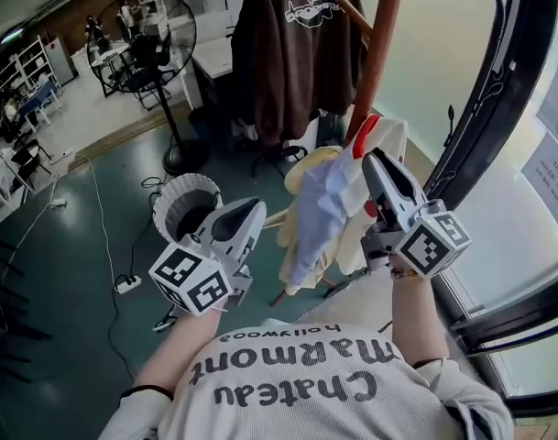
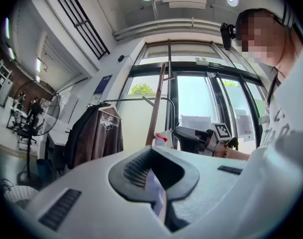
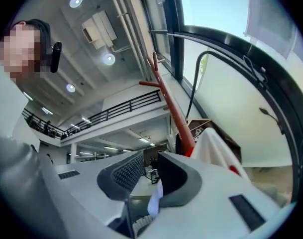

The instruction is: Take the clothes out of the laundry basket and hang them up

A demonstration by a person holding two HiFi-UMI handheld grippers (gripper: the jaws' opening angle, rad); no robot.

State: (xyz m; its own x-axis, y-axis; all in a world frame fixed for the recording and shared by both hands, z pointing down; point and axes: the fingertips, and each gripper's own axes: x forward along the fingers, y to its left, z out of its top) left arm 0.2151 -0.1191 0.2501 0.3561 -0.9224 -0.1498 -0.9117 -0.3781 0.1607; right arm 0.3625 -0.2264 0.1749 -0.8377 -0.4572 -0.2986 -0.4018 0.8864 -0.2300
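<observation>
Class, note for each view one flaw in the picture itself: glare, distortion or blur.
Head view: the window frame bows in a curve, wide-angle distortion. Left gripper view: the window glass is washed out bright, the jacket dark against it. Right gripper view: ceiling lights flare; corners are black.

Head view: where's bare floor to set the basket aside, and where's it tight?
Free: the teal floor at left, bordered by the power strip with its cable and, beyond that, the laundry basket. Crowded: the foot of the coat rack, hemmed in by the brown jacket, the pale garment hanging in front and the basket.
</observation>
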